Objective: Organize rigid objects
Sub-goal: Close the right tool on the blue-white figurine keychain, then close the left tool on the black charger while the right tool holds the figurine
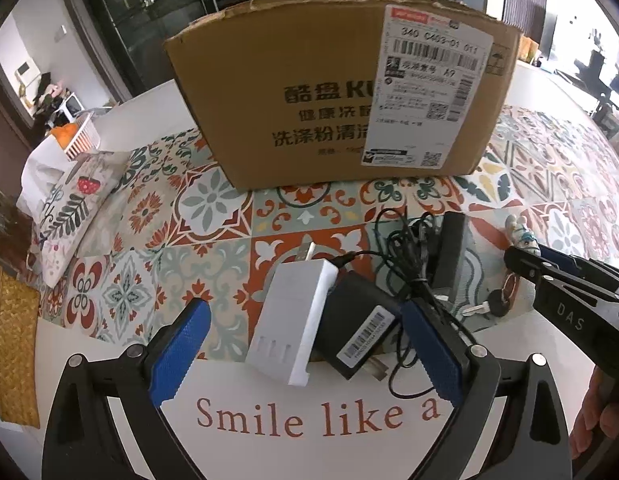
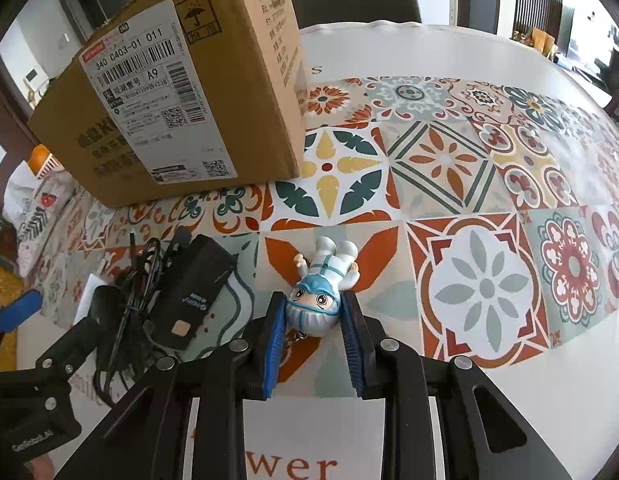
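Now I close my right gripper (image 2: 313,320) on the figurine (image 2: 323,292) near the cardboard box (image 2: 181,92), pads touching its head; next I must lift it into the box.

- The left wrist view looks steeply down along its own blue fingers (image 1: 181,344) from close above the patterned tablecloth (image 1: 157,224), facing the cardboard box (image 1: 309,100) head-on.
- The right wrist view sits further right, equally steep and close, with the box (image 2: 181,92) off to its upper left.
- Both share the box, the cloth and the black cable bundle (image 1: 413,248) (image 2: 137,280); each glimpses the other gripper at its edge.
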{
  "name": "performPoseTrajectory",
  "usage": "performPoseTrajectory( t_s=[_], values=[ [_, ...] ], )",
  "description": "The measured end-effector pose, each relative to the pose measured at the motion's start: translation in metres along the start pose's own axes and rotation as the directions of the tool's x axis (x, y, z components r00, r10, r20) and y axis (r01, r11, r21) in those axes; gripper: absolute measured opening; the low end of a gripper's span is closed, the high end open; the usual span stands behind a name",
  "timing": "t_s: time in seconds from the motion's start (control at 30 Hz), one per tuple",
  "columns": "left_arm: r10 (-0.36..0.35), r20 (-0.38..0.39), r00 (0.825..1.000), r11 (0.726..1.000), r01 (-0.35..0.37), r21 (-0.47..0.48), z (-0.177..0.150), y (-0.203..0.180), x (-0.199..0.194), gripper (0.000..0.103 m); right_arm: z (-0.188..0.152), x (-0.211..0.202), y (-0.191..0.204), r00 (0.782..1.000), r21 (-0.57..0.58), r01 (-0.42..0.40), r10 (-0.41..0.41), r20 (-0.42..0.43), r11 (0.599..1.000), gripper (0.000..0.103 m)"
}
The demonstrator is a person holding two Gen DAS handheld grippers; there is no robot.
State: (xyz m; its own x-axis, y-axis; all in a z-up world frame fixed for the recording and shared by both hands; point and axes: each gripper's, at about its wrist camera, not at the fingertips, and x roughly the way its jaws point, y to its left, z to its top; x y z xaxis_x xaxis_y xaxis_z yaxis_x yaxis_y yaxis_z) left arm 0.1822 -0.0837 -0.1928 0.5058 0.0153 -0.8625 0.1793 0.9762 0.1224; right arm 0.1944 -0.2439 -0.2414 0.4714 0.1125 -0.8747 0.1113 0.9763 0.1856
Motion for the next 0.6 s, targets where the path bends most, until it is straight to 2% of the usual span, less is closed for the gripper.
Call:
performPoseTrajectory(
  t_s=[0.27,0.47,0.57,0.6],
  values=[
    [-0.091,0.024,0.996,0.995,0.089,0.052,0.002,-0.009,-0.015,0.092,-0.004,-0.041,0.002,0.999,-0.041,-0.006,0.008,0.052,0.999,0.028],
    [-0.171,0.016,0.985,0.982,0.169,0.08,0.008,-0.017,-0.023,0.078,-0.008,-0.07,0.01,0.995,-0.075,0.006,0.001,0.099,0.997,0.028],
    [-0.217,0.01,0.976,0.971,0.215,0.105,0.013,-0.025,-0.025,0.069,-0.009,-0.078,0.007,0.994,-0.068,0.011,-0.003,0.111,0.998,0.028],
    [-0.242,-0.004,0.97,0.964,0.24,0.116,0.014,-0.029,-0.023,0.061,-0.009,-0.079,0.004,0.994,-0.059,0.012,-0.006,0.108,0.998,0.028]
  ],
)
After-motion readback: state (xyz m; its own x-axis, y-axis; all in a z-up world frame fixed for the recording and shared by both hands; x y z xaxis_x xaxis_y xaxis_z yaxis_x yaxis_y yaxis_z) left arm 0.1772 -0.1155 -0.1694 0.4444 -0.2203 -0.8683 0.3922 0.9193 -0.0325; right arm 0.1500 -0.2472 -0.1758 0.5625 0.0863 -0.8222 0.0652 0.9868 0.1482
